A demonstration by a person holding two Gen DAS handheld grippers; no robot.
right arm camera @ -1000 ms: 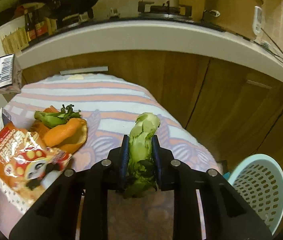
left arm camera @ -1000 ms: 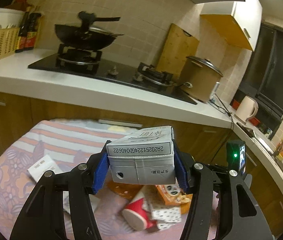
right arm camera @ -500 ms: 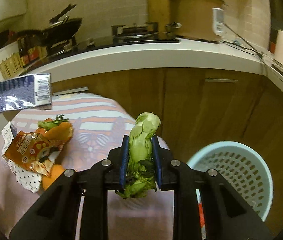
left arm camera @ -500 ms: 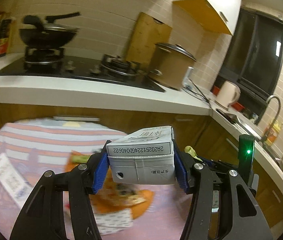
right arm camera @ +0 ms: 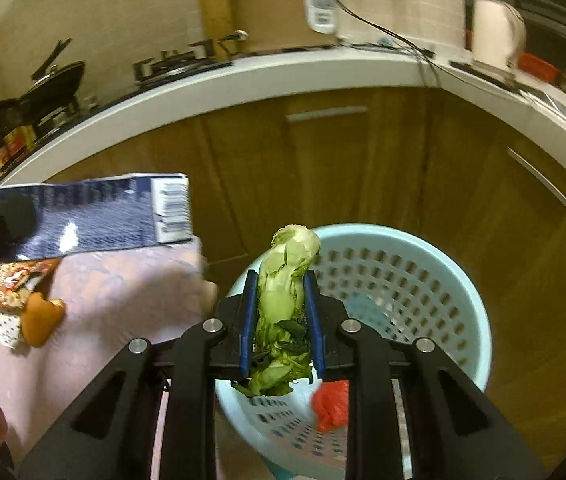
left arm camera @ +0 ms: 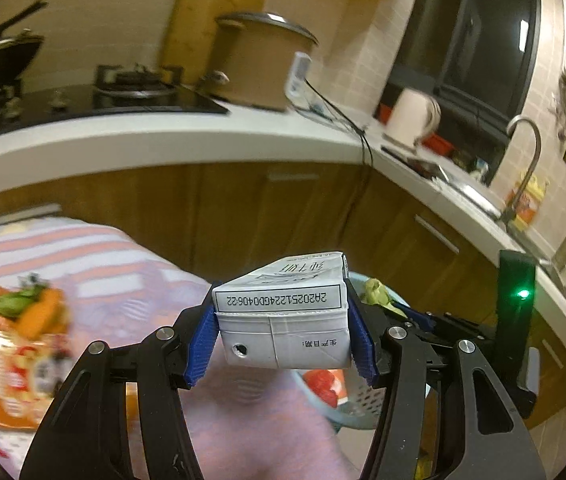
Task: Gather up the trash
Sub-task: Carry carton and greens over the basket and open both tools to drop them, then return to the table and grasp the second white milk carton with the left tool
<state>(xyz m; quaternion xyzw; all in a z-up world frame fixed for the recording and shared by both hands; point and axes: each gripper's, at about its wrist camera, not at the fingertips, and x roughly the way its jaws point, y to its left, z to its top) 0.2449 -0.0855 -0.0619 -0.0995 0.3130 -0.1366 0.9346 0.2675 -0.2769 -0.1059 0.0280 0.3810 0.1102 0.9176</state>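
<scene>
— What's the left gripper (left arm camera: 281, 338) got?

— A milk carton (left arm camera: 283, 320), grey and white, lying on its side with the date code facing back at us. The blue pads (left arm camera: 202, 342) are clamped on its two ends, so it's pinched firmly and hangs in the air over the edge of the table (left arm camera: 115, 264), the one with the striped cloth.

— And the right gripper (right arm camera: 281, 320)?

— Pressed together on a wilted leafy green (right arm camera: 283, 304), stalk end sticking up past the fingertips. It hangs right above the pale blue basket (right arm camera: 423, 276) on the floor, just beside the table.

— Anything in the basket?

— Something red (right arm camera: 331, 400) lies at the bottom. It could be a crumpled wrapper or a cup; it's too blurred for me to say.

— What's left on the table?

— An orange snack bag (left arm camera: 11, 376) with a cartoon on it, an orange peel (right arm camera: 41, 316) touching it, and some green scraps (left arm camera: 11, 300) on top. There's a dotted white paper (right arm camera: 1, 326) under the bag's edge too.

— And behind?

— Wooden cabinets (right arm camera: 323, 160) under a white counter (left arm camera: 163, 140), with a rice cooker (left arm camera: 263, 64) and a kettle (left arm camera: 413, 120) standing on it.
</scene>
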